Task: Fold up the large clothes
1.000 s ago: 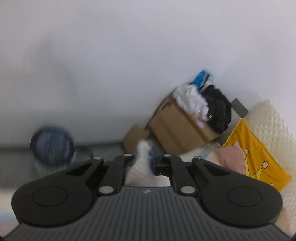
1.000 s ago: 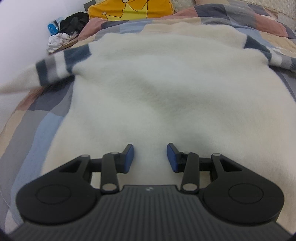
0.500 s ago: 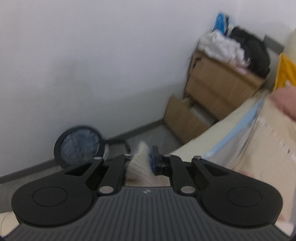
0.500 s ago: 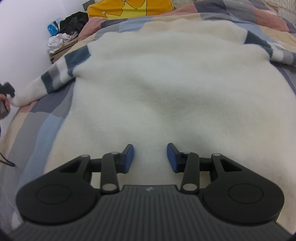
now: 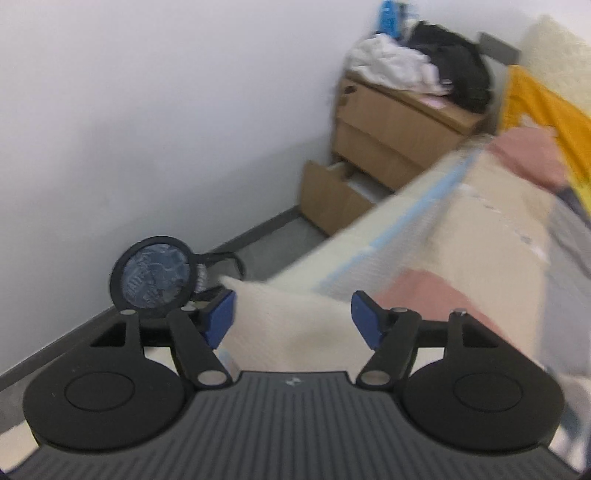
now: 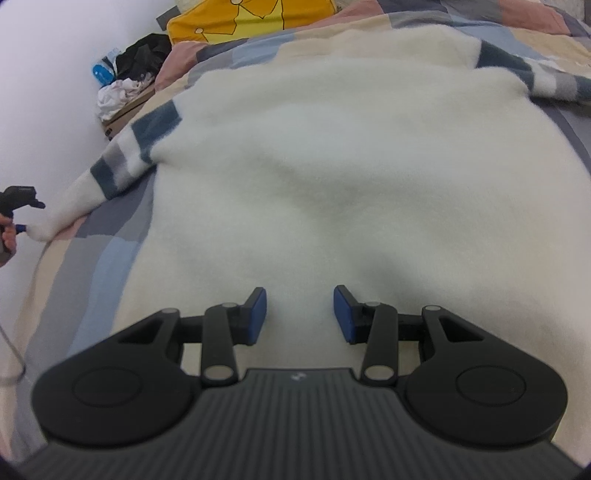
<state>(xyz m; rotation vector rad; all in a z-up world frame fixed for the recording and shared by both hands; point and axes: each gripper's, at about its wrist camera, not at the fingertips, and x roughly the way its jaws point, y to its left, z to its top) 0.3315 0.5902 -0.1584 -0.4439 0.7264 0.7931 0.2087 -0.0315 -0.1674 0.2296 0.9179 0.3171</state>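
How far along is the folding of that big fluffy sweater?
Early. The sweater lies spread flat on the bed, body unfolded. The left gripper has just opened, its pads off the sleeve cuff lying between them. The right gripper hovers open over the hem. All the folds remain.

One white fleece sweater [image 6: 351,166] is seen spread on one bed with a patchwork cover [image 6: 110,266]. Two striped sleeves are counted on the sweater, one to its left [image 6: 125,155] and one to its right [image 6: 535,77]. One yellow pillow [image 6: 251,18] is seen beyond the sweater. Beside the bed, one wooden drawer unit [image 5: 391,133] is seen, with one drawer [image 5: 332,199] pulled out. One round dark bin [image 5: 155,273] is counted near the unit. Two grippers are counted, left [image 5: 291,317] and right [image 6: 300,314].
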